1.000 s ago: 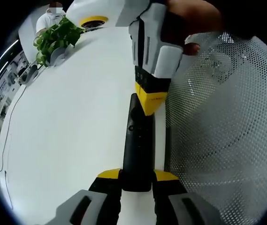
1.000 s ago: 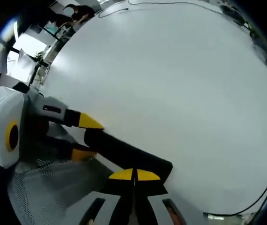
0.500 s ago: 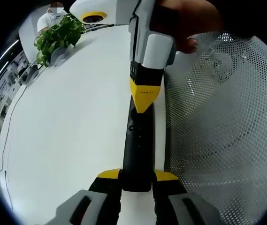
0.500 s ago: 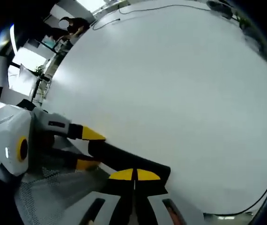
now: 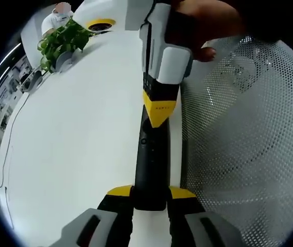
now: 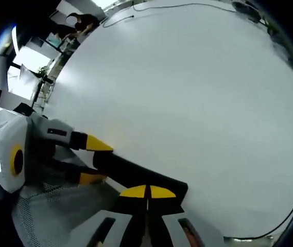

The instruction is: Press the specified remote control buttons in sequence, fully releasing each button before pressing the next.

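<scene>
A long black remote control [image 5: 150,162] lies on the white table, and my left gripper [image 5: 150,193] is shut on its near end. My right gripper [image 5: 159,114] comes down from the top of the left gripper view, its yellow tips closed together and resting on the remote's far end. In the right gripper view, my right gripper [image 6: 147,192] is shut, its tips over the end of the remote [image 6: 136,174]. The left gripper [image 6: 87,159] holds the remote's other end at the left of that view.
A white perforated mesh basket [image 5: 244,139] stands right beside the remote. A potted green plant [image 5: 61,41] sits at the far edge of the table [image 5: 79,128]. A thin black cable [image 6: 270,231] lies on the table. People stand in the background.
The right gripper's yellow tips have slid a little along the remote's far end between the earlier frames and now. The left gripper holds still.
</scene>
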### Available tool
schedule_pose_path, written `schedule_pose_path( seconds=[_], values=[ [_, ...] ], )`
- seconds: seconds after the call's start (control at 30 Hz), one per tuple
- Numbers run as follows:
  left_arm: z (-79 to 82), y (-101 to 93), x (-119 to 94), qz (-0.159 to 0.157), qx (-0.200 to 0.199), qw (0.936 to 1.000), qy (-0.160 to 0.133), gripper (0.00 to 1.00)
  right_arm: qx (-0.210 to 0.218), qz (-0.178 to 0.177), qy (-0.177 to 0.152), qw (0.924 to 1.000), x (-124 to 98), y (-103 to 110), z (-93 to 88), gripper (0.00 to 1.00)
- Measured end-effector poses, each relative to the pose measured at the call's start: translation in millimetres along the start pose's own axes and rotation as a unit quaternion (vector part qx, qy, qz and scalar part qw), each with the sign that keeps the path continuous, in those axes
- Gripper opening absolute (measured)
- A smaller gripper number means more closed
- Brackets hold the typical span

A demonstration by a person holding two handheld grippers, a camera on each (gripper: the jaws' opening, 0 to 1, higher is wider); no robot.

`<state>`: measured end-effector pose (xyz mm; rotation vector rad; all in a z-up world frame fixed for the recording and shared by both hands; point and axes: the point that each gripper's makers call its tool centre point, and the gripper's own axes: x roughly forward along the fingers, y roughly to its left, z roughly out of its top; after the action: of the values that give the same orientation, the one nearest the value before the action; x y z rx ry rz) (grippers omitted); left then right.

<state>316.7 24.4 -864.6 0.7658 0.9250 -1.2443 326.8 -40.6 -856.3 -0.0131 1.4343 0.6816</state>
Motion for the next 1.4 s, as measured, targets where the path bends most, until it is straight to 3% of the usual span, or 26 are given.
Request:
schedule_pose_path(
  seconds=[0.4,0.77,0.83,0.97,1.03,1.4],
  values=[
    [0.4,0.6,1,-0.002,0.001,1.0,0.001,0.25,-0.021,-0.033,0.005,0.9992,1,-2,0.8,0.0],
    [0.5,0.2,1,-0.001,0.004,1.0,-0.002,0.24,0.044,0.011,0.0,0.999,-2,-2,0.6,0.0],
    [0.6,0.5,1,-0.001,0.004,1.0,-0.002,0.24,0.044,0.012,-0.001,0.999,-2,-1,1.4,0.0],
    [0.8,0.6,0,-0.002,0.007,1.0,-0.006,0.24,0.043,0.036,-0.036,0.9978,-6,9,15.3,0.0],
    [1.0,0.4,0,-0.002,0.006,0.9999,-0.008,0.24,0.038,0.027,-0.052,0.9976,-6,7,21.7,0.0],
    [2.0,1.6,1,0.001,-0.008,1.0,-0.005,0.24,0.018,0.029,-0.034,0.9988,10,15,22.3,0.0]
  ],
)
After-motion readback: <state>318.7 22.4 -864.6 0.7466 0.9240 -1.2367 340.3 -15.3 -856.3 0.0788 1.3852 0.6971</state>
